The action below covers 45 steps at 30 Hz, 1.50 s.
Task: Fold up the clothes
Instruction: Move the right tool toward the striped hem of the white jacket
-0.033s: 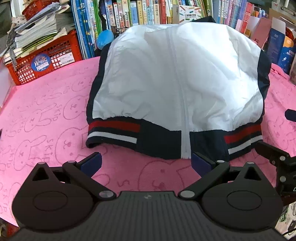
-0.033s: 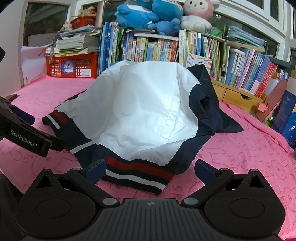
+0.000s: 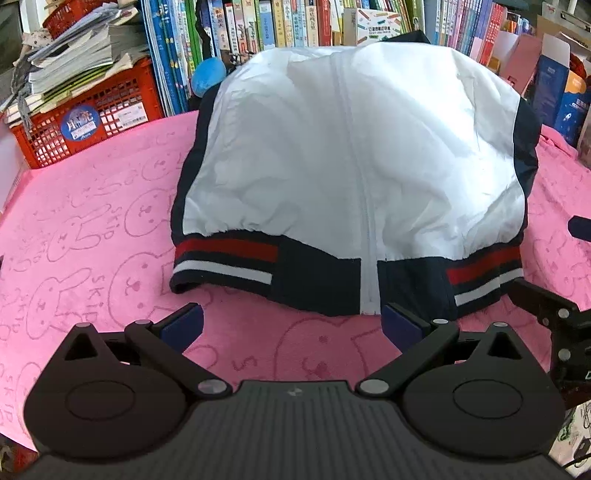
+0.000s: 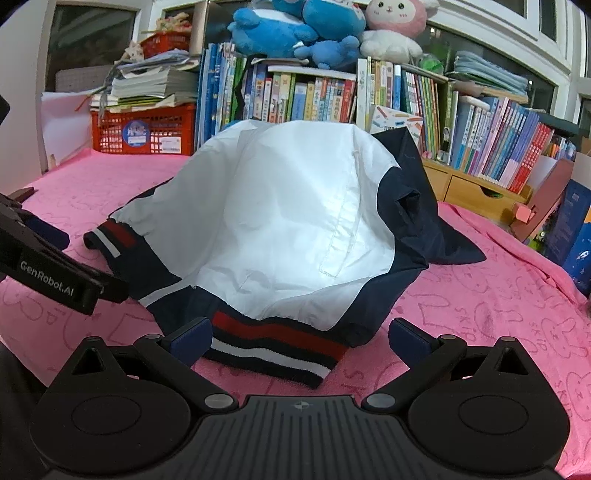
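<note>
The jacket (image 3: 351,166), white with navy sides and striped hem, lies spread on the pink towel (image 3: 92,221), its hem toward both tools. The left tool (image 3: 291,325) and the right tool (image 4: 301,338) hover just short of that hem, jaws spread wide, gripping nothing.

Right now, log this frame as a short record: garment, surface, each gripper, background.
garment: white and navy jacket, spread front up, zip closed, striped hem nearest the grippers
surface: pink towel with rabbit prints
left gripper: open, empty, just short of the hem
right gripper: open, hem corner lies between its fingers, not pinched
background: book row, red crate, plush toys
</note>
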Each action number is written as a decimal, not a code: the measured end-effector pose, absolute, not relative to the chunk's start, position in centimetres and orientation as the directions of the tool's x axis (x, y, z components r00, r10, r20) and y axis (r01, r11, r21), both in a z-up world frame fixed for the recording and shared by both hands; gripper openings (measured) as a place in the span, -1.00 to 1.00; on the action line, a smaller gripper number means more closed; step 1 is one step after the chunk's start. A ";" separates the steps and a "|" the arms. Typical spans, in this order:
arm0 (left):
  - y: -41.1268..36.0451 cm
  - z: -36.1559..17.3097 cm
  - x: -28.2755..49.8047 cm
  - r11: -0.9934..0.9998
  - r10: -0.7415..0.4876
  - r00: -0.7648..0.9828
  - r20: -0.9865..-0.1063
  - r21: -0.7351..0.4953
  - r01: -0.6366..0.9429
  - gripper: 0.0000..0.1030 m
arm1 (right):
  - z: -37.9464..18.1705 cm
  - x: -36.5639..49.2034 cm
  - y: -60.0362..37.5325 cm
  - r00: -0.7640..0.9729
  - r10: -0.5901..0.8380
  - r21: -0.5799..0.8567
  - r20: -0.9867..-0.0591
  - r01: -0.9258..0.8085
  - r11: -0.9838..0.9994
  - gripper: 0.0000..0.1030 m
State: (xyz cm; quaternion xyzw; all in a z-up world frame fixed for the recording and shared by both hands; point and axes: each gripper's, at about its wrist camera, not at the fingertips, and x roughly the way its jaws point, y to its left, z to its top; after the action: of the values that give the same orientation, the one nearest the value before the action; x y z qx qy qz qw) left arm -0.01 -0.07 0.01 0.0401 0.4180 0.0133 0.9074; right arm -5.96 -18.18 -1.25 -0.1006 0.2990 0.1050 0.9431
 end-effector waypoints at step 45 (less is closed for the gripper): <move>-0.3 -0.3 0.1 0.996 0.008 0.616 -0.788 0.059 0.063 1.00 | -1.2 -5.8 -17.6 0.786 0.122 -0.165 -0.606 -0.275 0.947 1.00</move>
State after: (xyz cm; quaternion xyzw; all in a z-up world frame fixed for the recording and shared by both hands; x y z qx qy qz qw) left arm 0.10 -0.30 -0.25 0.0404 0.4381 -0.0152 0.8979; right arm -5.84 -17.60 -1.21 -0.1230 0.3095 0.1059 0.9370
